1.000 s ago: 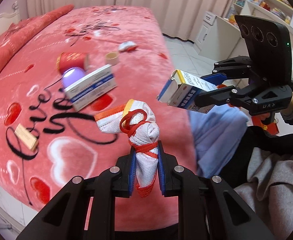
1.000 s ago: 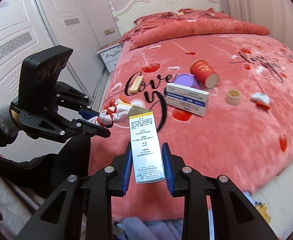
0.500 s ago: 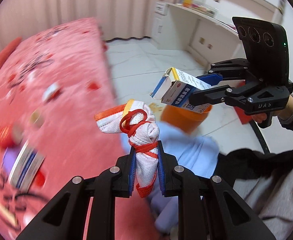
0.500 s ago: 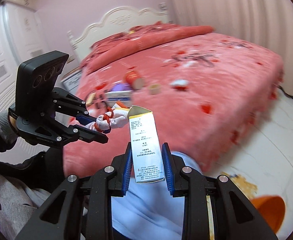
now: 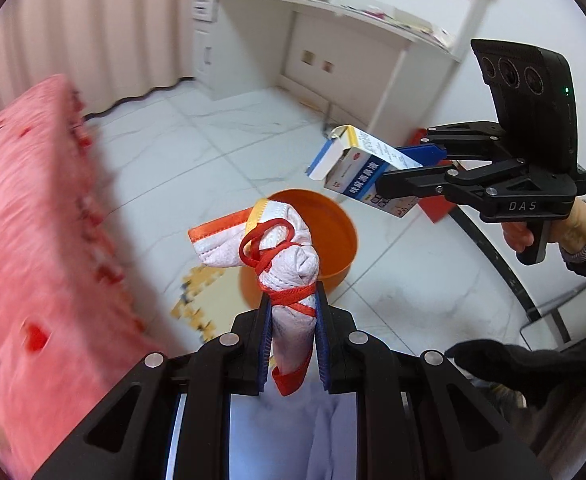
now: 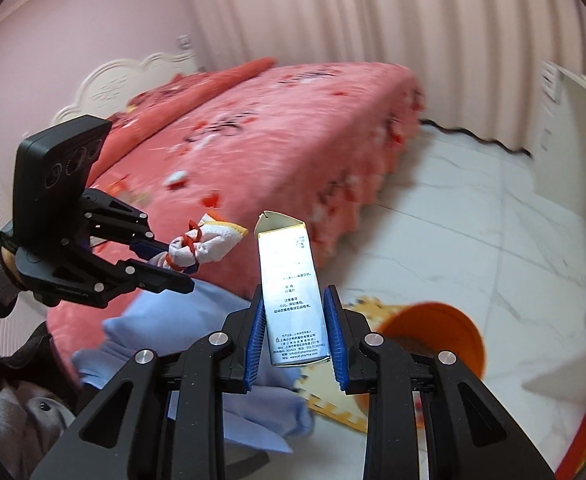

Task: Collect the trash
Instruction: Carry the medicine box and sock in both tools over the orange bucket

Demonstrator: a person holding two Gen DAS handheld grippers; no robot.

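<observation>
Left gripper point(image 5: 292, 312) clamps a rolled-up face mask point(image 5: 285, 256), right gripper point(image 6: 296, 328) grips a medicine box point(image 6: 291, 288), both above the orange bin point(image 5: 333, 236).

Bed point(image 5: 33, 260) blurred; bin point(image 6: 433, 336) part-hidden.

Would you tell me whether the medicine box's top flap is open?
Open: the box's end flap sticks out, and the hollow inside shows.

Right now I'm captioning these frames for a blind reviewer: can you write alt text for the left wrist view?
The left gripper holds a crumpled white mask with red straps above an orange bin on a white tiled floor. At right, the right gripper holds a small medicine box; a pink bed fills the left.
</observation>
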